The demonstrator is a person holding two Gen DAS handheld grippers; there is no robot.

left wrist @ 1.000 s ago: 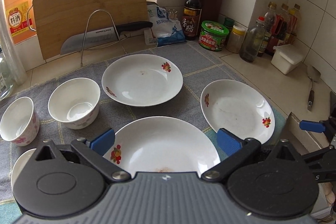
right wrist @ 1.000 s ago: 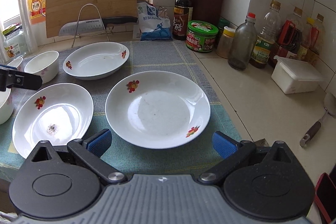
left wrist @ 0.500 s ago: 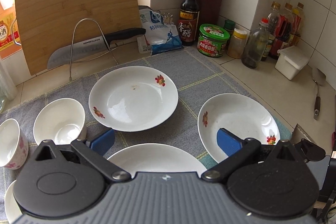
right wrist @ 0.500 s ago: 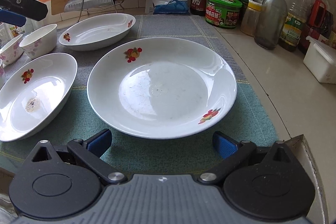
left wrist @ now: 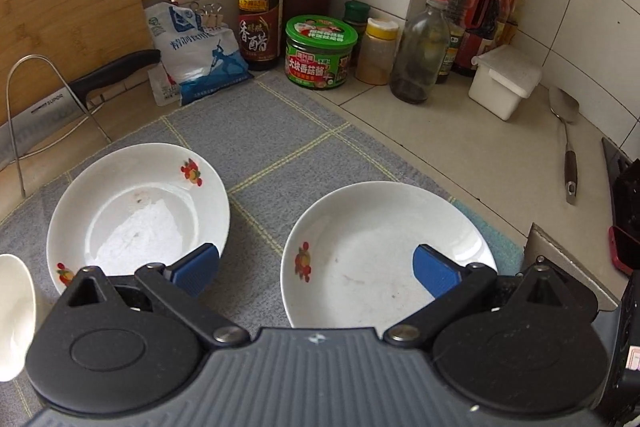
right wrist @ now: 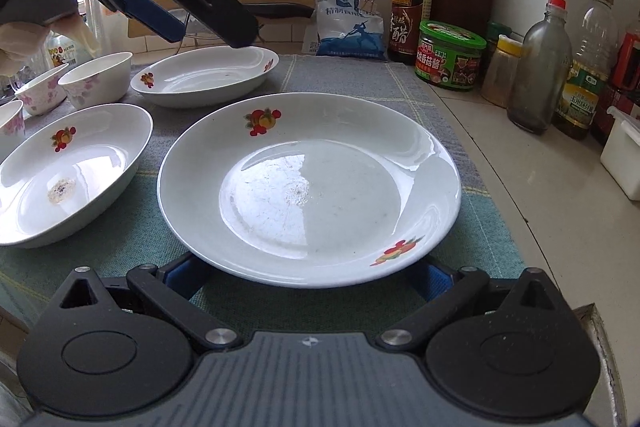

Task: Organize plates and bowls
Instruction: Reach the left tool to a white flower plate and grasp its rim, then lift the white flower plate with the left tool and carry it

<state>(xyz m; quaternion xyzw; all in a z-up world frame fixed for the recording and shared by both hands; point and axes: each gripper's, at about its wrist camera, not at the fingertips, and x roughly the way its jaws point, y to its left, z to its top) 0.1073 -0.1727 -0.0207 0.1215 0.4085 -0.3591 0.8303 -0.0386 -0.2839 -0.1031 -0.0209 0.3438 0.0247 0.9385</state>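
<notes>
Three white plates with fruit prints lie on a grey-green cloth. The near right plate (right wrist: 310, 187) fills the right wrist view and also shows in the left wrist view (left wrist: 372, 251). My right gripper (right wrist: 308, 277) is open, its blue pads low at the plate's near rim, partly hidden under it. The far plate (left wrist: 138, 211) (right wrist: 204, 75) lies behind. A third plate (right wrist: 68, 171) lies left. My left gripper (left wrist: 316, 267) is open and empty, raised above the plates; it also shows in the right wrist view (right wrist: 168, 11). Small bowls (right wrist: 96, 81) stand at far left.
Along the back wall stand a cutting board (left wrist: 68, 39), a knife on a wire rack (left wrist: 48, 107), a salt bag (left wrist: 200, 59), a vinegar bottle (left wrist: 260, 11), a green jar (left wrist: 320, 55) and several bottles (left wrist: 420, 59). A white box (left wrist: 504, 83) and a spatula (left wrist: 568, 147) lie right.
My left gripper has risen and swung right, so the near left plate left its view. My right gripper has dropped and moved forward to the near plate's rim.
</notes>
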